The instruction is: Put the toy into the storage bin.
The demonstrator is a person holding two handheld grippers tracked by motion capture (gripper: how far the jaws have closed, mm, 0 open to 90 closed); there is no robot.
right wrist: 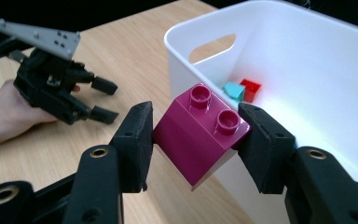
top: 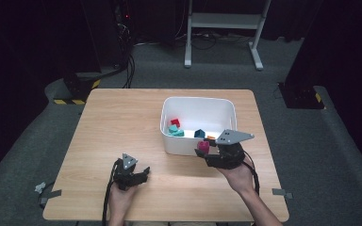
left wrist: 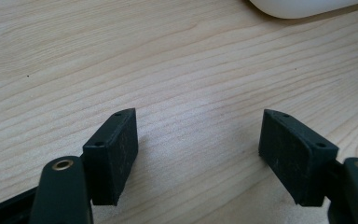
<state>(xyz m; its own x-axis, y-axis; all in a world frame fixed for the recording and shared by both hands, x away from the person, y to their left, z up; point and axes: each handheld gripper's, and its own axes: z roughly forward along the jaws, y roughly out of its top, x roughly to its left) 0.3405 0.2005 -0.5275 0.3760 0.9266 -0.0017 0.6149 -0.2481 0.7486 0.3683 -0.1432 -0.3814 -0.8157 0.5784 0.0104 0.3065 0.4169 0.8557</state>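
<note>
My right gripper (right wrist: pixel 193 135) is shut on a magenta two-stud brick (right wrist: pixel 200 133), held tilted just outside the near rim of the white bin (right wrist: pixel 270 60). From above, that brick (top: pixel 203 147) hangs at the bin's (top: pixel 172 106) front wall, under the right gripper (top: pixel 201 151). Inside the bin lie a red brick (top: pixel 175 122), teal bricks (top: pixel 175 131), a dark blue brick (top: pixel 199 133) and an orange one (top: pixel 210 137). My left gripper (top: pixel 145 172) rests low over the table's front left, open with bare wood between its pads (left wrist: pixel 114 154); the right gripper view also catches it (right wrist: pixel 105 100).
The wooden table (top: pixel 118 117) is bare to the left of the bin. A corner of the white bin (left wrist: pixel 303 7) shows at the top of the left gripper view. Dark floor, cables and a white frame (top: pixel 224 23) lie beyond the far edge.
</note>
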